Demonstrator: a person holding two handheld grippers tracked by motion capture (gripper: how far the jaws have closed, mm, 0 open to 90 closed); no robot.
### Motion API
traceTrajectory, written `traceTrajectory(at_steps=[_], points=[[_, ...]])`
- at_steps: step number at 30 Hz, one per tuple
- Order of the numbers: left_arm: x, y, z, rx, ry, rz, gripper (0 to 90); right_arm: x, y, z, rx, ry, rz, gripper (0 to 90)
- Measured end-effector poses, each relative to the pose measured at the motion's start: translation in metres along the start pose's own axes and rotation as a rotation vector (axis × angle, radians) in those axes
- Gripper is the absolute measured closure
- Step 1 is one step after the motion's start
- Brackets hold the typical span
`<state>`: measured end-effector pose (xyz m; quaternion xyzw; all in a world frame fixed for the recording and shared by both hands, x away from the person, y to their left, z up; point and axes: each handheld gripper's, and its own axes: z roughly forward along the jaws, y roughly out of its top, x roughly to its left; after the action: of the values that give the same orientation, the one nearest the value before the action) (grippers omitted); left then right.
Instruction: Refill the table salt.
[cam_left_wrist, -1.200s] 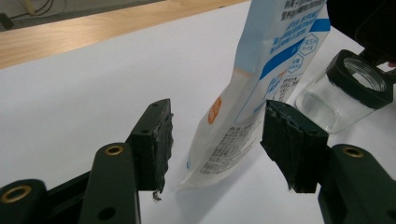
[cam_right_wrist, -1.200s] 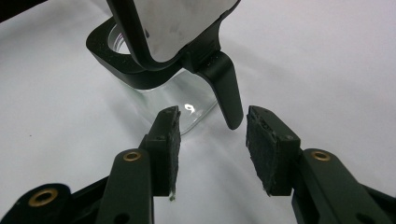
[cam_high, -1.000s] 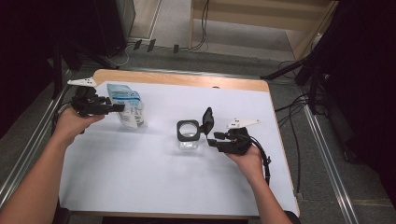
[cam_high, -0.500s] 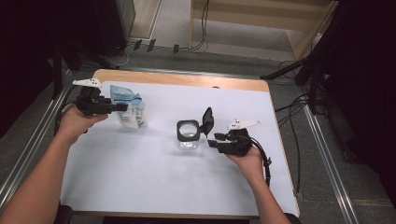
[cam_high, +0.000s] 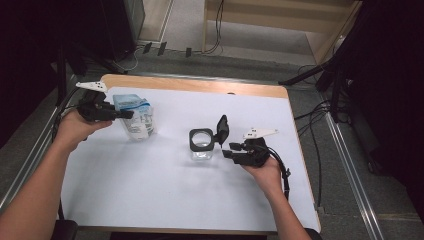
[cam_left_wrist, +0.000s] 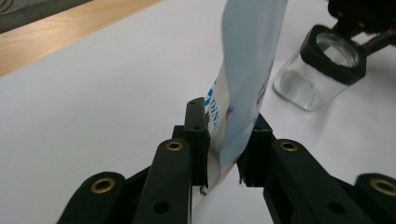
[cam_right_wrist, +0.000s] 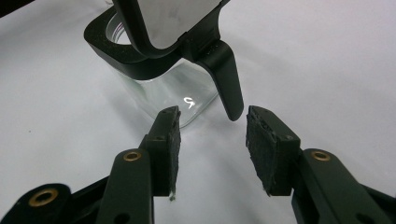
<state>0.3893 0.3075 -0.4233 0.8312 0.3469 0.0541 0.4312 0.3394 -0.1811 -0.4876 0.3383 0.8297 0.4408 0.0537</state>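
A blue-and-white plastic pouch (cam_high: 137, 119) stands at the table's left. My left gripper (cam_high: 128, 115) comes at it from the left. In the left gripper view the pouch (cam_left_wrist: 247, 56) rises between the jaws of my left gripper (cam_left_wrist: 224, 140), which have just been closing and now pinch its lower edge from both sides. A clear glass jar (cam_high: 201, 147) with a black rim stands mid-table, its black lid (cam_high: 221, 129) flipped up. My right gripper (cam_high: 229, 150) sits just right of it, open. In the right gripper view the jar (cam_right_wrist: 159, 84) and the lid's tab lie just ahead of my right gripper's (cam_right_wrist: 212, 126) empty jaws.
A white sheet (cam_high: 160, 200) covers the wooden table (cam_high: 200, 85). Beyond the far edge are cables on the floor and a wooden shelf. In the left gripper view the jar (cam_left_wrist: 322, 70) stands at the upper right, the other gripper just beyond it.
The left gripper's jaws have closed onto the pouch, and the hand has shifted slightly. The right gripper and the jar have stayed put.
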Motion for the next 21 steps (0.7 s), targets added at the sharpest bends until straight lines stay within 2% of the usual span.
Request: traceTrajectory(at_steps=[2, 8, 12, 21], points=[[-0.001, 0.004, 0.0, 0.015, 0.01, 0.021, 77.3, 0.0, 0.0, 0.0, 0.0, 0.001, 0.0, 55.9], [-0.001, 0.008, -0.001, 0.033, 0.004, 0.039, 80.9, 0.0, 0.0, -0.001, -0.002, 0.001, 0.007, 56.2], [-0.002, 0.01, 0.0, 0.031, 0.008, 0.03, 88.6, -0.001, 0.0, -0.001, 0.001, 0.003, 0.009, 56.3], [-0.003, 0.013, 0.001, 0.028, -0.022, 0.021, 90.0, -0.001, 0.0, -0.001, 0.0, 0.005, 0.016, 56.4]])
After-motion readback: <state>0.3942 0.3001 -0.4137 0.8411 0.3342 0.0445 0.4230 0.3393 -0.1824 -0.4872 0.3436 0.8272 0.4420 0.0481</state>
